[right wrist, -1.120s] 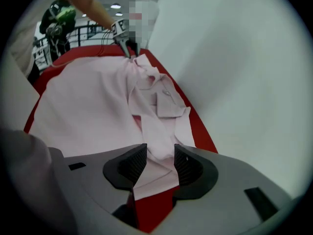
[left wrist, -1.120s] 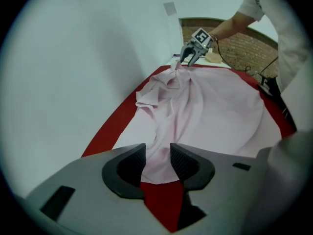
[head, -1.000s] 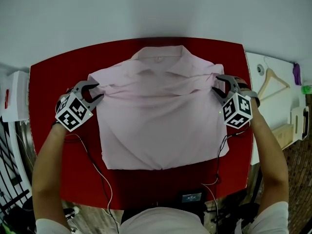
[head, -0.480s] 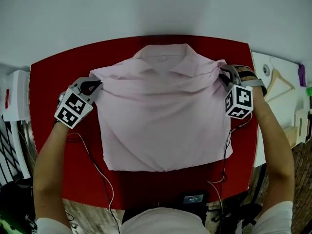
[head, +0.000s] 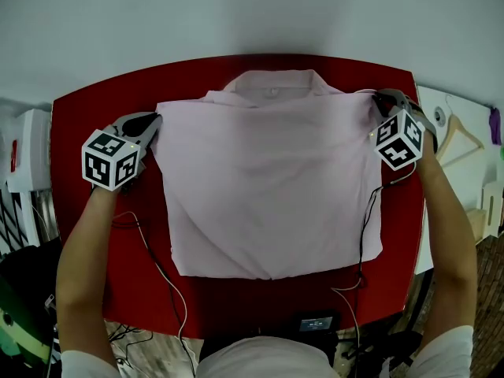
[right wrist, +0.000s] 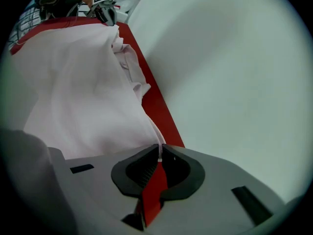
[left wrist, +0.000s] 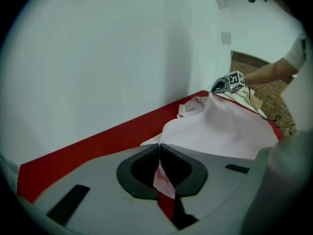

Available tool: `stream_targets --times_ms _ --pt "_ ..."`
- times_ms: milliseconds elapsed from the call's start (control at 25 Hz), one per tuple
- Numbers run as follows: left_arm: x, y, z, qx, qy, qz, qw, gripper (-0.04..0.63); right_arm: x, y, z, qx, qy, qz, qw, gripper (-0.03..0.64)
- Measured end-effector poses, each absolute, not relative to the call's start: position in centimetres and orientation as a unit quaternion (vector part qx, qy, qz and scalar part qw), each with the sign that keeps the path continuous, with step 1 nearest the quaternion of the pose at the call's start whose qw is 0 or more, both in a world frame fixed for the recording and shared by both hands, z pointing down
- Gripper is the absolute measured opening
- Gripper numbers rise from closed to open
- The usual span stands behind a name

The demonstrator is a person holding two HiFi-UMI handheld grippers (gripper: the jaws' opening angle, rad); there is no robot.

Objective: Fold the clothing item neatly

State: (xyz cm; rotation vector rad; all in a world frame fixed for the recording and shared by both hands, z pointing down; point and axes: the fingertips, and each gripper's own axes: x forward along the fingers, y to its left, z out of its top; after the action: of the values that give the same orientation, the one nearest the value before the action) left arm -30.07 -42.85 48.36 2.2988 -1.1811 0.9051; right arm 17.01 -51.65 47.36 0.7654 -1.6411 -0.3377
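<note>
Indoor room set up as a garment-handling test station, more lab corner than home.

- Red bench (head: pixel 87 116) stands against a bare white wall (head: pixel 236 14) at 12 o'clock.
- Pink shirt (head: pixel 268 187) lies spread on the bench.
- At 3 o'clock, a white side surface (head: pixel 453 105) carries a wooden hanger (head: pixel 459 136).
- Thin cables (head: pixel 157 270) trail over the bench toward a small black box (head: pixel 317 322) at its 6 o'clock edge.
- White casing (head: pixel 27 148) sits at 9 o'clock.
- Left gripper view shows exposed brick (left wrist: pixel 247 65) past the bench's far end, which looks workshop-like.
</note>
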Motion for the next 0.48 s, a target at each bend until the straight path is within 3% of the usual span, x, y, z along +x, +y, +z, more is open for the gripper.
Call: stream_targets --times_ms 480 --pt "-31.4 -43.7 47.5 0.812 -0.48 0.253 0.215 0.012 19.7 -53.2 48.3 0.402 -0.701 -0.063 0.586 0.032"
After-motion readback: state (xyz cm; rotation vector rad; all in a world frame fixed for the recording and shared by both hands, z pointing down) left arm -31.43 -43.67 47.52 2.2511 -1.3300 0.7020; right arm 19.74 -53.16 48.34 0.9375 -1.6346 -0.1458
